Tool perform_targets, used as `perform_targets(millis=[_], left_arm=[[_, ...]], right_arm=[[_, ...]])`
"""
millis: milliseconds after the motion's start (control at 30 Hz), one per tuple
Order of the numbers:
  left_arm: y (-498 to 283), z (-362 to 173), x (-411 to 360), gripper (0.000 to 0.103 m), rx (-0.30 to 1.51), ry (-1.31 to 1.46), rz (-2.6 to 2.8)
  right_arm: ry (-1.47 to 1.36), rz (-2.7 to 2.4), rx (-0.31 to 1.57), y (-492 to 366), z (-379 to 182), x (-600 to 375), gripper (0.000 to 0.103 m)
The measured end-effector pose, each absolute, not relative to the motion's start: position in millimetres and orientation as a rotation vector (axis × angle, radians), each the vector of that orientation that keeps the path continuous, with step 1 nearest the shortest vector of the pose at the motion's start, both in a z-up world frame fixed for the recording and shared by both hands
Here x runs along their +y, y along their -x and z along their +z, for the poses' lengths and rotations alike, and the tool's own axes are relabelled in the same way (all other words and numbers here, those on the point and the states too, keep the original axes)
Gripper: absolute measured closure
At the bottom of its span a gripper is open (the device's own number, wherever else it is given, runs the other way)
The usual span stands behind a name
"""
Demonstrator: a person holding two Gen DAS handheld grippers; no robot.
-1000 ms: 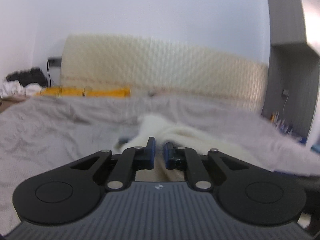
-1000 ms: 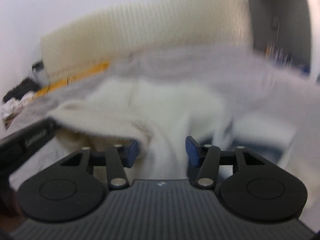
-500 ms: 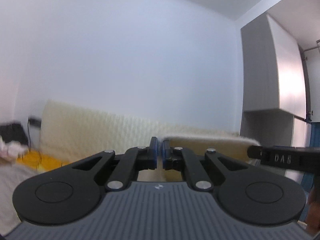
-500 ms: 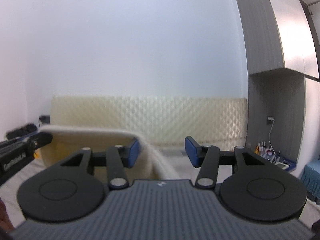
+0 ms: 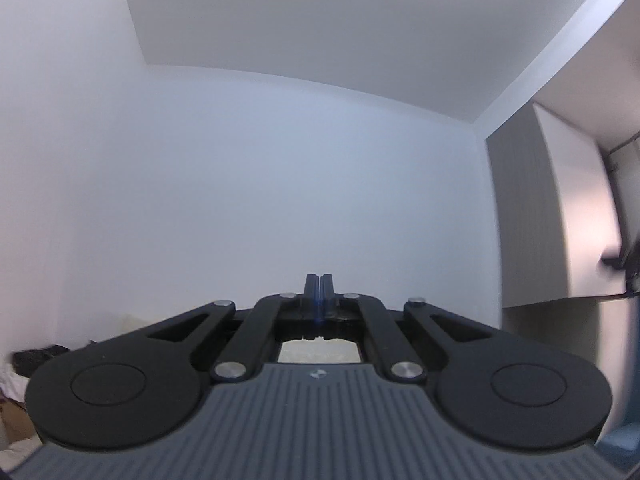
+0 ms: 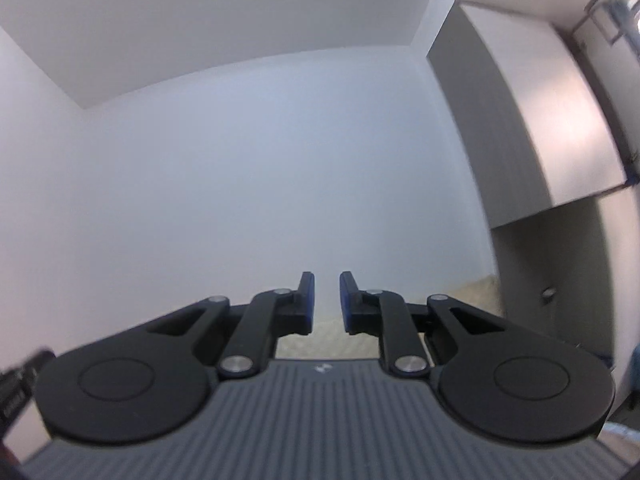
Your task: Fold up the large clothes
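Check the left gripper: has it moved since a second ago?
Yes. The left gripper has swung upward: the cream headboard that filled mid-frame now sits low behind its linkage, with wall and ceiling above.

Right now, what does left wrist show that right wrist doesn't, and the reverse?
Left wrist only: left gripper, shut, with no cloth visible between its pads; dark clutter low at the left edge.

Right wrist only: right gripper, whose jaws have just been closing, with a narrow gap and nothing visible in it; a wall plug in the alcove.

Both: white wall, ceiling, grey cabinet. The garment is not clearly in either view.
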State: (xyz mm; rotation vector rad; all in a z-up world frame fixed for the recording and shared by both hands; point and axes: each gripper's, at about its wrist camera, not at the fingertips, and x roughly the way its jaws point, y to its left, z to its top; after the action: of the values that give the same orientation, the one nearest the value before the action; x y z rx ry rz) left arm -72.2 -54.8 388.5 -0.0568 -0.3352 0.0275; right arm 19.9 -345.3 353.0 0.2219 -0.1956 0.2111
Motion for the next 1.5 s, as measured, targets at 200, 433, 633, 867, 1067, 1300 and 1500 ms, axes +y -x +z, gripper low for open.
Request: perform_targets(millis=[200, 433, 633, 867, 1067, 1300, 1500], left_arm=[[77, 345, -51, 0.103, -0.138, -0.039, -0.022], [55, 201, -3, 0.103, 0.263, -0.047, -0.045], [62, 79, 61, 0.102, 0.632, -0.013, -0.069], [45, -13, 149, 0.090, 0.872, 0.207, -0.024], [0, -39, 172, 0.048, 1.009, 0.313, 0.006], [-33, -69, 183, 0.045, 1.131, 0.505, 0.028], [-45, -75, 168, 0.056, 1.192, 0.509, -0.010]], right_arm=[[-0.122, 0.332, 0.090, -67, 234, -310, 0.085], [-0.053, 0.576, 0.535, -102, 33, -250, 0.085], [-0.200, 0.666, 0.824, -81, -55, -247, 0.084], [-0.446, 0.534, 0.977, -79, -116, -274, 0.048], [-0.606, 0.476, 1.036, -87, -147, -287, 0.033], [-0.731, 0.551, 1.158, -88, -176, -277, 0.033], [-0.740, 0.667, 1.183, -80, -180, -249, 0.039]])
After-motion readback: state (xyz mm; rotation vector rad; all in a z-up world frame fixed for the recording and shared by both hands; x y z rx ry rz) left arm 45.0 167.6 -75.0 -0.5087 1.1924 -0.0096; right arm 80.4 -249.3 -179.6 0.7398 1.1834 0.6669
